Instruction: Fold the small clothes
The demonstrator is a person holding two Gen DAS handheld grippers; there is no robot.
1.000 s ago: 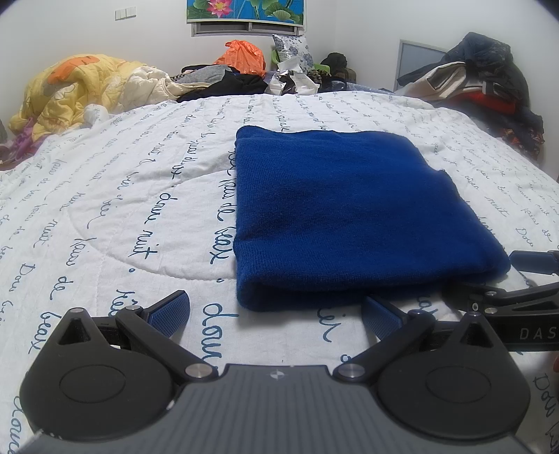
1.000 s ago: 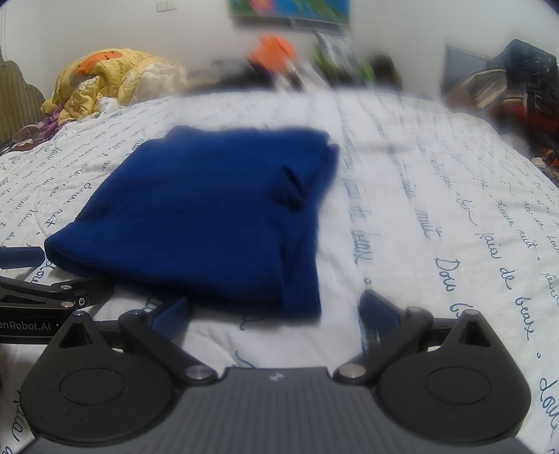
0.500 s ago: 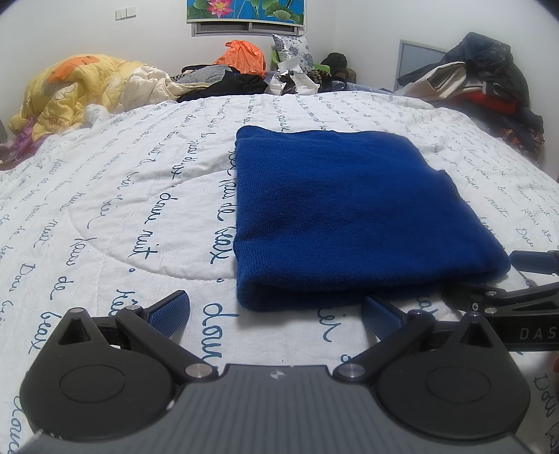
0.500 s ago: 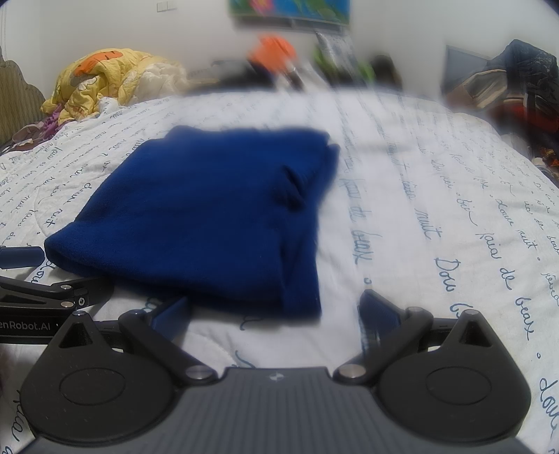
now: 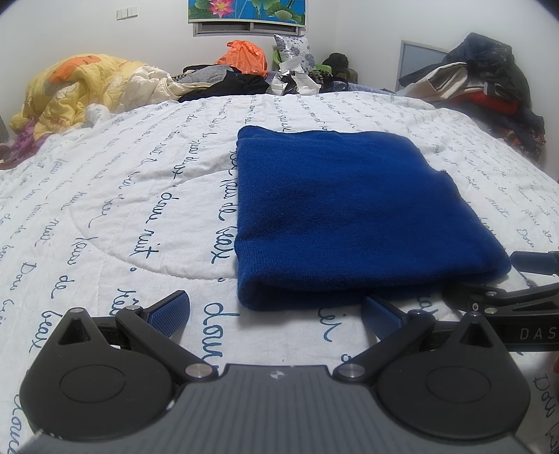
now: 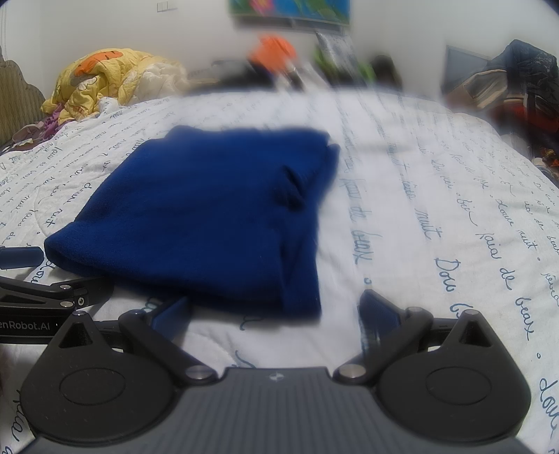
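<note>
Blue knit garment (image 5: 349,213) folded flat on quilt (image 5: 122,195), looks done. L gripper (image 5: 276,312) & R gripper (image 6: 276,310) spread wide, empty, parked just short of near edge.

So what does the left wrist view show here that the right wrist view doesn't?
Only the left wrist view is sharp: it shows the flower picture on the wall, the orange bag and the garment's rounded near fold. Only the right wrist view shows the garment's loose layered right edge with a small pucker; its centre is blurred. Both show the folded blue garment lying flat on the lettered bedspread, the yellow quilt, and the left gripper and right gripper open, gripping nothing.
</note>
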